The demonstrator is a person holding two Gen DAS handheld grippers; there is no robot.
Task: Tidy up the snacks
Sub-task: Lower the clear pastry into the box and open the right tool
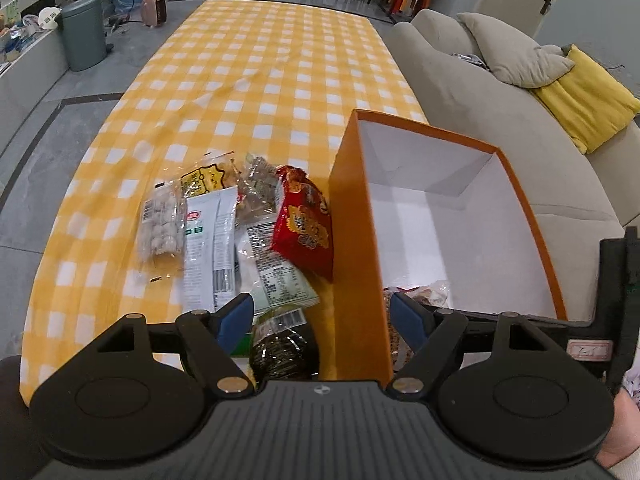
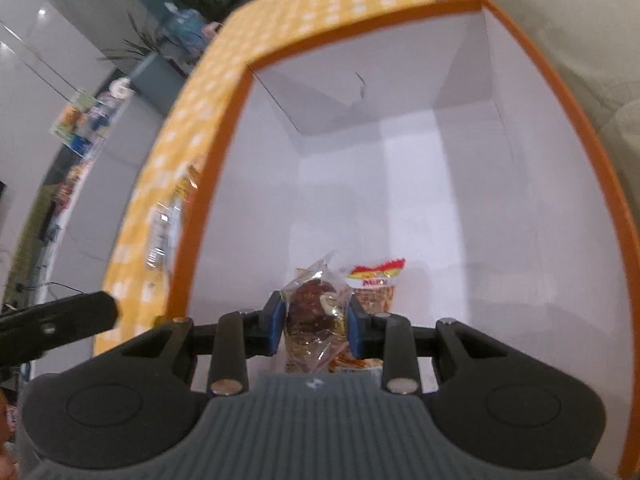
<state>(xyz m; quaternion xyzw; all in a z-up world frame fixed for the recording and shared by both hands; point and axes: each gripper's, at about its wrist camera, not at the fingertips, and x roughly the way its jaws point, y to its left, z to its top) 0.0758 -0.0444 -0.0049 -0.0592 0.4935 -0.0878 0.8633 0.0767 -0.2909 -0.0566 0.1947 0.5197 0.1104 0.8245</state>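
An orange box [image 1: 354,220] with a white inside stands on the yellow check tablecloth [image 1: 256,64]. Left of it lies a heap of snacks: a red packet [image 1: 306,224], a white sachet [image 1: 204,240], a clear bag of pale balls [image 1: 160,224] and a dark packet [image 1: 280,352]. My left gripper [image 1: 320,316] is open and holds nothing; its fingers straddle the box's left wall. Inside the box [image 2: 600,184], my right gripper [image 2: 316,322] is shut on a clear packet of brown snacks [image 2: 308,312]. A red-and-yellow topped packet [image 2: 376,280] lies on the box floor behind it.
A grey sofa [image 1: 460,80] with a grey cushion [image 1: 512,52] and a yellow cushion [image 1: 584,96] runs along the table's right side. A green bin [image 1: 82,32] and a pink heater [image 1: 156,10] stand on the floor at far left.
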